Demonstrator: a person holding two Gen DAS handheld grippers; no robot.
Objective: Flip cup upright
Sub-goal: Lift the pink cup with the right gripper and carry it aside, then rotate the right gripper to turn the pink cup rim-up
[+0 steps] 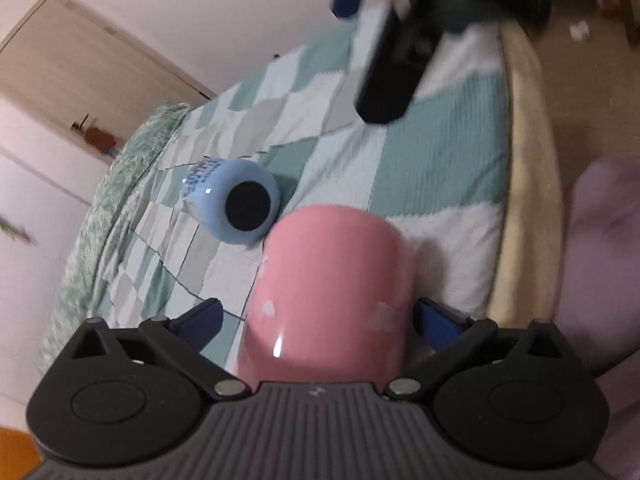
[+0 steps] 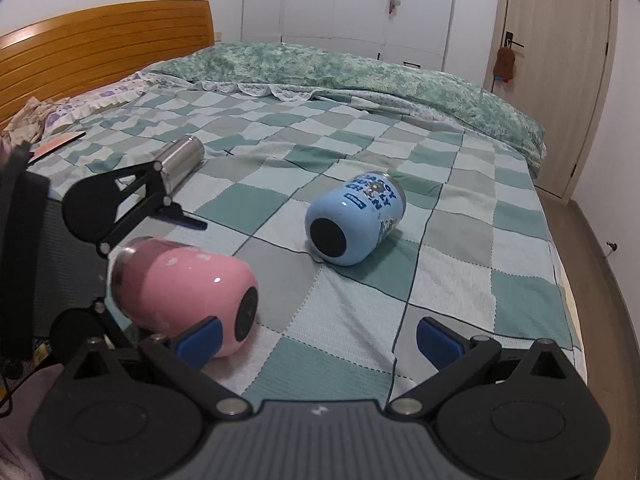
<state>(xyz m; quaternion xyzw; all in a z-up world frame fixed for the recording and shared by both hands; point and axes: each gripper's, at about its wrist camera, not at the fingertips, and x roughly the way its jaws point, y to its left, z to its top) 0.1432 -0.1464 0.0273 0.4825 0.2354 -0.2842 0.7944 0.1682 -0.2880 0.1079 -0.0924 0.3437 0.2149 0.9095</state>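
The left gripper (image 1: 316,314) had its fingers spread around the glossy pink cup (image 1: 332,280), not clamped; the right gripper (image 2: 320,336) gaped, the pale-blue printed cup (image 2: 354,220) lying beyond its fingers.

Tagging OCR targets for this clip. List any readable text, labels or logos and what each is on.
Blue cup: dark blue block lettering on its side; looks like "HAPPY" and "FUN", but curved and tilted, so uncertain.
Blue cup, small blue label near the print: too small to read.
Blue cup in the left wrist view: print blurred, unreadable.
Pink cup: pale marks only, no legible text.
Steel cup: none visible.
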